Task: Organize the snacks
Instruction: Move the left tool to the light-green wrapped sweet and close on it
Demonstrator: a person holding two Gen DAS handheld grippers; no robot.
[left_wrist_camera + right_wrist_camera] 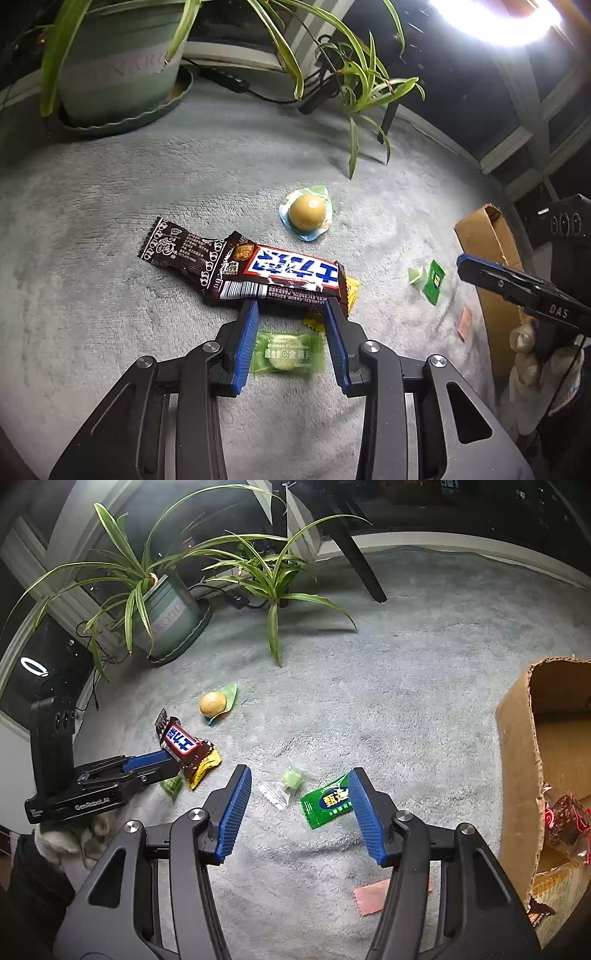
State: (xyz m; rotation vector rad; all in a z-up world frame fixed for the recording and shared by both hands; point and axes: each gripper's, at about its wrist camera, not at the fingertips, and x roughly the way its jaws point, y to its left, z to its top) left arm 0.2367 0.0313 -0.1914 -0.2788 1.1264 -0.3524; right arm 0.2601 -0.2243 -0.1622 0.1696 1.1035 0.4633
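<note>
My left gripper is open, its tips at the near edge of a brown chocolate bar with a red, white and blue label; the bar lies on another dark wrapper and a yellow packet. A green vitamin C candy lies between the left fingers. A round yellow sweet in clear wrap lies beyond. My right gripper is open above the carpet, with a clear-wrapped green candy and a green sachet between its fingers.
An open cardboard box holding several wrapped snacks stands at the right. A potted spider plant with cables stands at the back. A pink wrapper lies near the right gripper. Grey carpet covers the floor.
</note>
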